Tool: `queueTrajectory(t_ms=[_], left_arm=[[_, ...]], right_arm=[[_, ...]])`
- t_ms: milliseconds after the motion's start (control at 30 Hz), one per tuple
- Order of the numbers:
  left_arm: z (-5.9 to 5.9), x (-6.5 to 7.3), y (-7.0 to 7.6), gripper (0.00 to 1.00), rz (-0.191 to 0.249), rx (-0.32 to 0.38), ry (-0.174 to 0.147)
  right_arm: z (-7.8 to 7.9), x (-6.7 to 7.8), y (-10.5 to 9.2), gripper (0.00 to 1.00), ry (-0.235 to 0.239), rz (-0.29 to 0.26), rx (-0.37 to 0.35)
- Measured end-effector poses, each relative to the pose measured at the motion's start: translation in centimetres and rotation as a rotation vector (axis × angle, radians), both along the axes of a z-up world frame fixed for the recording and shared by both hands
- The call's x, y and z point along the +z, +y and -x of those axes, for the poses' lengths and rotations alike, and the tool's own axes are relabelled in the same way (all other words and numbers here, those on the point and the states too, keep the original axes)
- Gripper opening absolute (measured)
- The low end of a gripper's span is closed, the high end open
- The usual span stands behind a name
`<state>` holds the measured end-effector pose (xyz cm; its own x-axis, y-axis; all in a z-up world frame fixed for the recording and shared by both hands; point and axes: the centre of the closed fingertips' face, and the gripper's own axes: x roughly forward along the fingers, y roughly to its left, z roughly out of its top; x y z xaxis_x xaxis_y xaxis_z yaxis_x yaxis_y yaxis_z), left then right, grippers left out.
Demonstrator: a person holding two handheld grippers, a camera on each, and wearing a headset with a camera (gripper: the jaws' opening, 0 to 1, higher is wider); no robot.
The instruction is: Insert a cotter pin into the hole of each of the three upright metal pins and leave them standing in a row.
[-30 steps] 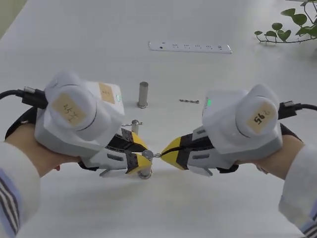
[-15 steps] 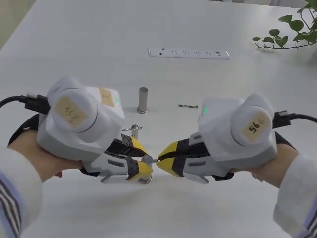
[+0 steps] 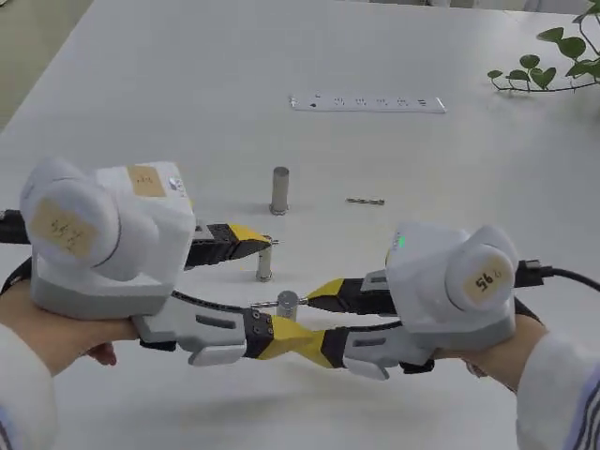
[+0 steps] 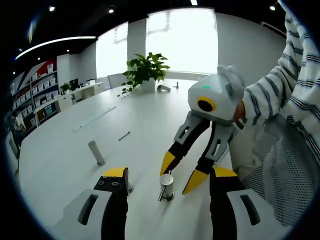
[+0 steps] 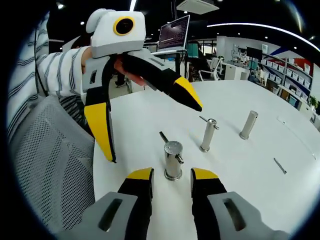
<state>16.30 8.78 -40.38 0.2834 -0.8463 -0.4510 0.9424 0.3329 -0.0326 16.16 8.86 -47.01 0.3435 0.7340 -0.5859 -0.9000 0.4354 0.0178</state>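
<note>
Left gripper (image 4: 170, 174) and right gripper (image 5: 172, 175) both stand with jaws apart, either side of the near pin (image 5: 173, 159), touching nothing. A cotter is already through that pin and the middle pin (image 3: 265, 264). The far pin (image 3: 279, 190) is bare, with the loose cotter (image 3: 366, 201) near it. It looks thin, light, stiff and slippery, so pinch its head end. The right gripper's sticker reads 56 or 95.
</note>
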Motion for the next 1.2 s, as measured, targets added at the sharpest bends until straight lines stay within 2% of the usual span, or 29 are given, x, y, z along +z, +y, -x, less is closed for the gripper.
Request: queueTrajectory(t_ms=[133, 167, 367, 400, 533, 867, 933, 1133, 1200], left_arm=[[0.4, -0.2, 0.7, 0.74, 0.011, 0.040, -0.002], [0.5, -0.2, 1.1, 0.75, 0.019, 0.066, 0.007], [0.9, 0.3, 2.3, 0.99, 0.165, 0.197, 0.054], [1.0, 0.3, 2.4, 0.99, 0.179, 0.204, 0.063], [1.0, 0.5, 3.1, 0.99, 0.221, 0.251, 0.068], [2.1, -0.6, 3.2, 0.99, 0.187, 0.271, 0.095], [2.3, -0.8, 3.1, 0.99, 0.186, 0.271, 0.106], [2.5, -1.0, 3.6, 0.99, 0.171, 0.285, 0.109], [2.5, -1.0, 3.7, 0.99, 0.172, 0.287, 0.110]], right_arm=[[-0.1, -0.1, 0.5, 0.30, 0.010, -0.042, -0.004], [-0.2, -0.1, 0.6, 0.32, 0.010, -0.055, -0.009], [-0.3, 0.0, 1.0, 0.37, 0.019, -0.099, -0.019], [-0.3, 0.0, 1.0, 0.38, 0.018, -0.100, -0.016], [-0.4, -0.2, 1.3, 0.44, 0.020, -0.112, -0.015], [-0.4, -1.2, 2.4, 0.40, 0.042, -0.139, -0.012], [-0.4, -1.3, 2.5, 0.37, 0.030, -0.139, -0.008], [-0.3, -2.0, 2.4, 0.30, 0.021, -0.121, 0.005], [-0.4, -2.0, 2.4, 0.29, 0.005, -0.115, 0.005]])
